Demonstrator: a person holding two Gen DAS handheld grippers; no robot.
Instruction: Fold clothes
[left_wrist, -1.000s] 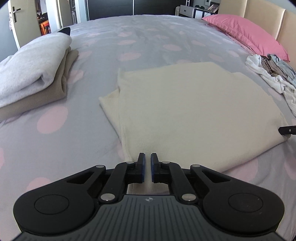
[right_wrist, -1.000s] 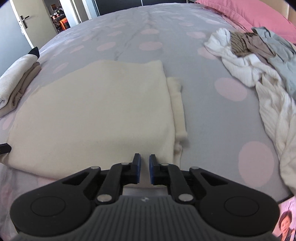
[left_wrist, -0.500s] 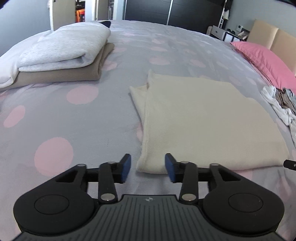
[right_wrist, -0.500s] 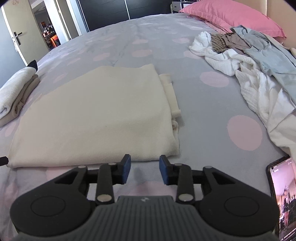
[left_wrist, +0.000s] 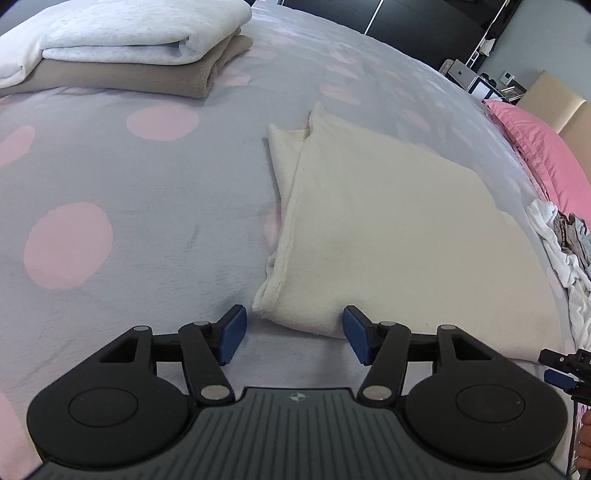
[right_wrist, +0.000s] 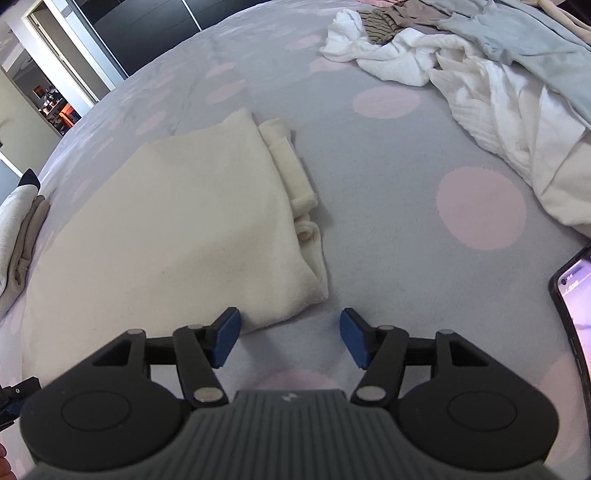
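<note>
Both tongs have just been opening and hold nothing: the left gripper (left_wrist: 291, 338) and the right gripper (right_wrist: 290, 341) stand apart at the near corners of the folded cream garment (left_wrist: 388, 236), which lies flat on the dotted bedcover (left_wrist: 129, 229).

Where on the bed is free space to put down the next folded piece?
Bare bedspread lies between the cream garment and the folded stack. Another patch separates it from the phone. The unfolded pile crowds the far right.

Home bedroom, spotted bed cover (left_wrist: 155, 229), pink pillow (left_wrist: 546, 155), folded clothes (left_wrist: 122, 48)
</note>
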